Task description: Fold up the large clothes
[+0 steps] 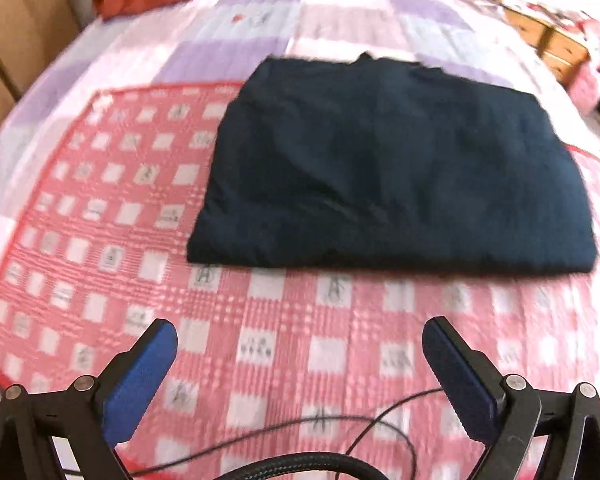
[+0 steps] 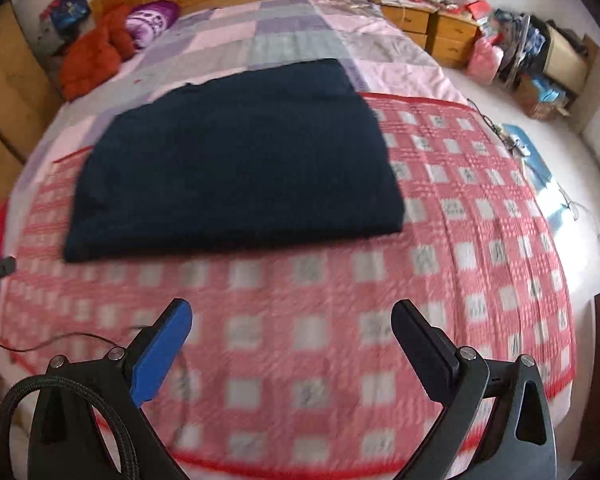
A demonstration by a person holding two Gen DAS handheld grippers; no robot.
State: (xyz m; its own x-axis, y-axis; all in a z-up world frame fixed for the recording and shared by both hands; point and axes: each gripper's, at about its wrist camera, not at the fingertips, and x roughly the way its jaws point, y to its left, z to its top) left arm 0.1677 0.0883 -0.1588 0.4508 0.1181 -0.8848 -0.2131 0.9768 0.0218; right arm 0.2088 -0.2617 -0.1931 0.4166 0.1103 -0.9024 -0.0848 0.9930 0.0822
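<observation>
While both tongs gape empty, left tongs (image 1: 300,344), right tongs (image 2: 292,324), folded navy garment (image 1: 388,176) lies ahead, apart.

The dark navy garment (image 1: 392,168) (image 2: 236,156) lies folded into a flat, roughly rectangular stack on the bed. Its near edge is thick and rounded where layers double over, and the top surface shows only shallow creases. At the far edge a small point of fabric sticks up (perhaps a collar, too blurred to tell). It rests mostly on the red-and-white checked part of the bed's cover, its far portion reaching onto the pink and lilac patchwork, well clear of the bed's edges.
</observation>
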